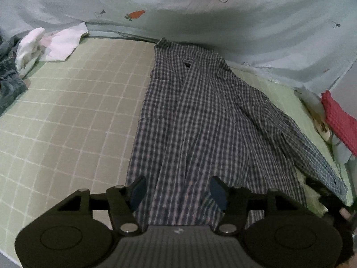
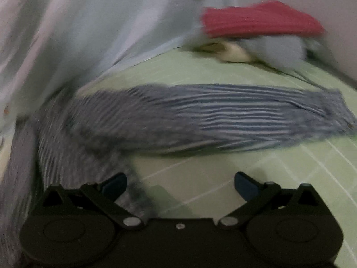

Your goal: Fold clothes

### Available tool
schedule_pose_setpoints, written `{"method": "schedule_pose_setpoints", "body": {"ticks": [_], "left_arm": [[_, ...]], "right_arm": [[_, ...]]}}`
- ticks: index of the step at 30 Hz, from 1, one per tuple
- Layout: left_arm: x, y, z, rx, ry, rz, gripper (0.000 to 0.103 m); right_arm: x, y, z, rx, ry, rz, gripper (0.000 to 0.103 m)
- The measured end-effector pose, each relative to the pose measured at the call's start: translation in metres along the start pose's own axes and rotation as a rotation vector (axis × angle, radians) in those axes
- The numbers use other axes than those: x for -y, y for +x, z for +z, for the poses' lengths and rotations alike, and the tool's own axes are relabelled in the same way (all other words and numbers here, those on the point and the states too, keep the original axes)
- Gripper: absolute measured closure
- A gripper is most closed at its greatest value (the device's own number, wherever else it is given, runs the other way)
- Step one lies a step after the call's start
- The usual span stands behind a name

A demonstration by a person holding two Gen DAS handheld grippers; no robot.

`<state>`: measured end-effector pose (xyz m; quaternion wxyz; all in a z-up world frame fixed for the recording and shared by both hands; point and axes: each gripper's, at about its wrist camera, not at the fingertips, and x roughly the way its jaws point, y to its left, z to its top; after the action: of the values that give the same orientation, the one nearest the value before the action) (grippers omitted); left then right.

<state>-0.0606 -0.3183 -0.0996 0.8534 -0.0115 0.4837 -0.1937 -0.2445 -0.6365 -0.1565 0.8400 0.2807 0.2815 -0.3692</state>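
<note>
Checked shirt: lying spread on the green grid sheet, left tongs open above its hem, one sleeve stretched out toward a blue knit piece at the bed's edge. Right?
One thing is off: the knit piece is red, not blue, as the right wrist view shows. The rest holds: the checked shirt lies spread on the green grid sheet, the left tongs are open above its hem, and the sleeve stretches toward that piece.
</note>
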Motion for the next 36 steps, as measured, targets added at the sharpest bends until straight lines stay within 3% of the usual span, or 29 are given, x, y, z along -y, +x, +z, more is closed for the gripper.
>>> {"method": "schedule_pose_setpoints", "body": {"ticks": [4, 7, 13, 19, 20, 22, 23, 24, 25, 31, 36], "left_arm": [[0.001, 0.016, 0.016, -0.022, -0.007, -0.004, 0.039], [0.006, 0.029, 0.03, -0.04, 0.009, -0.007, 0.039], [0.018, 0.058, 0.043, -0.092, 0.049, -0.019, 0.039], [0.021, 0.075, 0.044, -0.123, 0.039, -0.026, 0.039], [0.021, 0.076, 0.043, -0.125, 0.041, -0.026, 0.039], [0.022, 0.077, 0.043, -0.127, 0.042, -0.026, 0.039], [0.022, 0.077, 0.042, -0.128, 0.042, -0.025, 0.039], [0.022, 0.077, 0.041, -0.128, 0.039, -0.025, 0.039], [0.022, 0.077, 0.041, -0.129, 0.036, -0.026, 0.039], [0.021, 0.07, 0.039, -0.112, 0.028, -0.029, 0.039], [0.016, 0.066, 0.037, -0.102, 0.0, -0.03, 0.039]], "right_arm": [[0.038, 0.003, 0.022, 0.059, 0.216, -0.101, 0.0], [0.055, 0.01, 0.035, 0.094, 0.27, -0.215, 0.0], [0.063, 0.039, 0.055, 0.076, 0.147, -0.449, 0.0], [0.063, 0.047, 0.061, 0.059, 0.115, -0.465, 0.0], [0.062, 0.047, 0.062, 0.062, 0.104, -0.45, 0.004], [0.058, 0.046, 0.064, 0.072, 0.062, -0.418, 0.026], [0.054, 0.046, 0.066, 0.078, 0.034, -0.403, 0.052], [0.05, 0.046, 0.068, 0.077, 0.007, -0.393, 0.085], [0.046, 0.046, 0.07, 0.071, -0.02, -0.386, 0.096], [0.006, 0.044, 0.081, 0.106, -0.128, -0.304, 0.097], [-0.07, 0.036, 0.079, 0.153, -0.314, -0.124, 0.098]]}}
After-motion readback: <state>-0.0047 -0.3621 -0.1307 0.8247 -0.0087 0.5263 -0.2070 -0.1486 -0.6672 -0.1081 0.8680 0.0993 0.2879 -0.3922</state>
